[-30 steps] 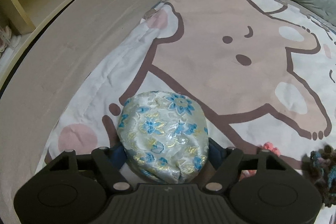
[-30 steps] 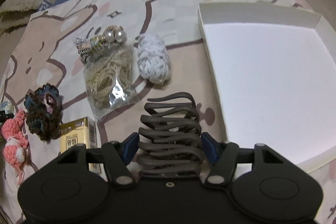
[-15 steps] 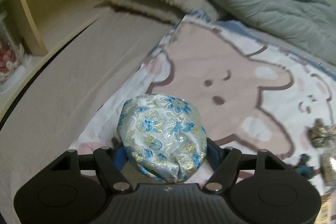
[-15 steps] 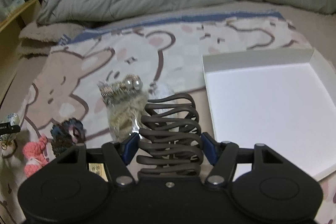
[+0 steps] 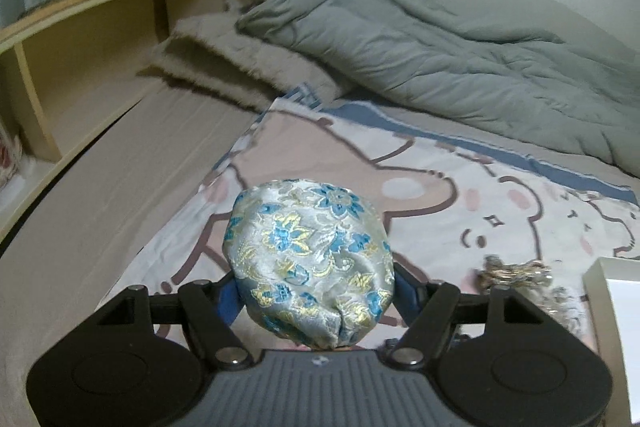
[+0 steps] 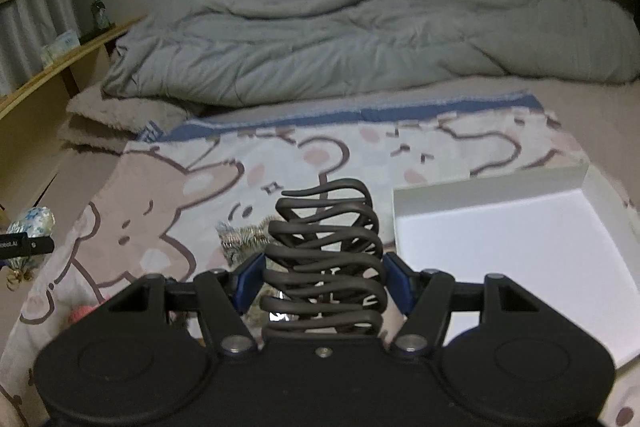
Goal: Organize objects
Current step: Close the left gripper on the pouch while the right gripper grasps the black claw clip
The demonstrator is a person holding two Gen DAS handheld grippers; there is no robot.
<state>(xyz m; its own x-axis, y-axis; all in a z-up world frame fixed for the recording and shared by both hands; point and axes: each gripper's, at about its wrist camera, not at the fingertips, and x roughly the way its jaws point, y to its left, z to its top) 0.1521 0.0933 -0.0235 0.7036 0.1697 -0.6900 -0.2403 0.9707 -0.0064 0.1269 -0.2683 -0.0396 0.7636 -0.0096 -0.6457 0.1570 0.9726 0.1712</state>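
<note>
My left gripper [image 5: 314,291] is shut on a silver brocade pouch [image 5: 308,259] with blue and gold flowers, held above the cartoon blanket [image 5: 432,211]. The pouch and the left gripper also show at the left edge of the right wrist view [image 6: 30,227]. My right gripper [image 6: 322,283] is shut on a dark brown claw hair clip [image 6: 324,259], held above the blanket, left of the white open box [image 6: 500,251]. A beaded hair tie [image 5: 516,275] lies on the blanket near the box's corner [image 5: 600,279].
A grey duvet [image 6: 360,39] is bunched at the back of the bed. A wooden shelf unit [image 5: 80,39] runs along the left side. A fuzzy beige throw [image 5: 224,67] lies folded at the blanket's far left. A pink knitted item [image 6: 82,313] peeks out beside my right gripper.
Both grippers have lifted and tilted up with their objects still held; the views now take in the duvet, wall and shelf. The box has come into the left wrist view.
</note>
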